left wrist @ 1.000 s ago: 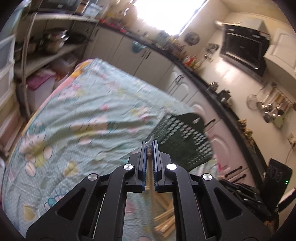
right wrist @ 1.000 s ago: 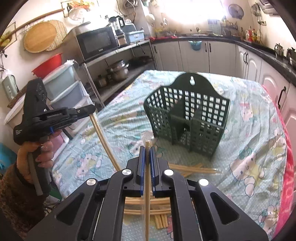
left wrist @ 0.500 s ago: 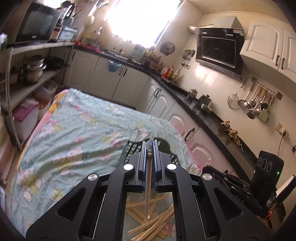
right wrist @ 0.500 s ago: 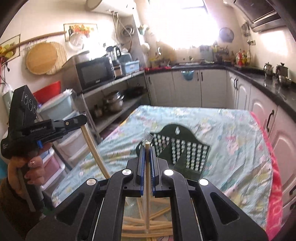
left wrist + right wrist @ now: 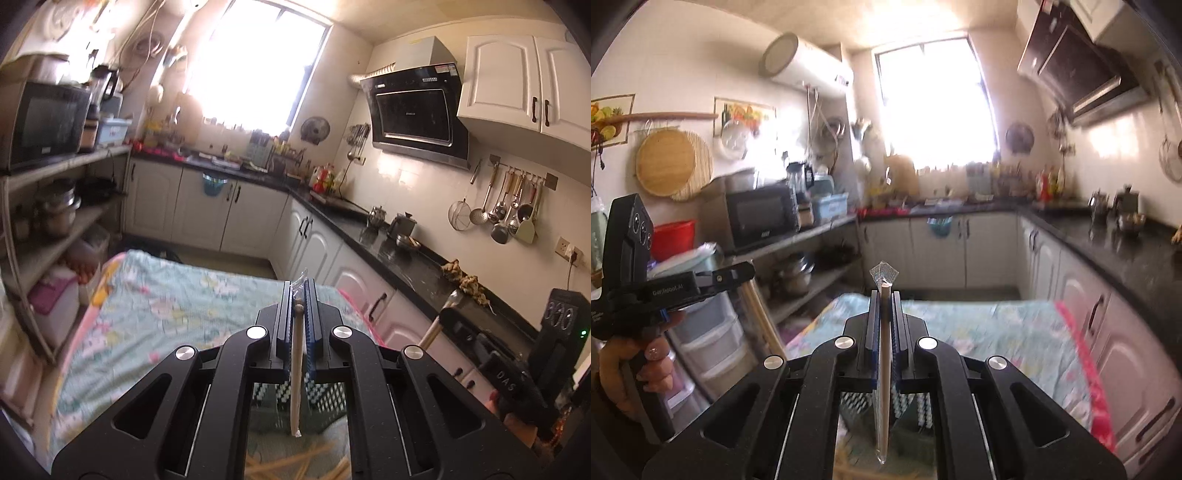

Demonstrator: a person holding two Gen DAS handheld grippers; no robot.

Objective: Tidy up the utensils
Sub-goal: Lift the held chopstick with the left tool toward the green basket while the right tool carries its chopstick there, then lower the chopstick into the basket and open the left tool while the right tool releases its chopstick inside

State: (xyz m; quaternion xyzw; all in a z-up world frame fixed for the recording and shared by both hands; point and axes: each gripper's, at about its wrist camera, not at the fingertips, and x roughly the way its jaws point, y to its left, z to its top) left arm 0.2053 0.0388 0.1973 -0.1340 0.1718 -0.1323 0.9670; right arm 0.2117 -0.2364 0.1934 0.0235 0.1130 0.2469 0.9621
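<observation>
My left gripper [image 5: 298, 295] is shut on a plastic-wrapped pair of wooden chopsticks [image 5: 296, 373] that hangs down between its arms. My right gripper [image 5: 885, 300] is shut on another wrapped pair of chopsticks [image 5: 884, 384], its wrapper tip sticking up past the fingertips. Both are lifted high over the table. Below each, the dark green slotted utensil basket [image 5: 325, 402] [image 5: 908, 410] shows through the gripper frame. Loose chopsticks [image 5: 291, 463] lie on the cloth beneath. In the right wrist view the left gripper [image 5: 738, 273] appears at the left, held by a hand [image 5: 624, 365].
The table carries a light-green patterned cloth [image 5: 155, 317] [image 5: 990, 332]. A metal shelf rack with a microwave [image 5: 40, 125] and pots stands at the left. White cabinets under a black counter [image 5: 391, 251] run along the right. Ladles hang on the wall [image 5: 506, 210].
Both grippers have risen well above the table and tilted up toward level, each still holding its chopsticks. The basket has dropped from mid-frame to below the gripper arms.
</observation>
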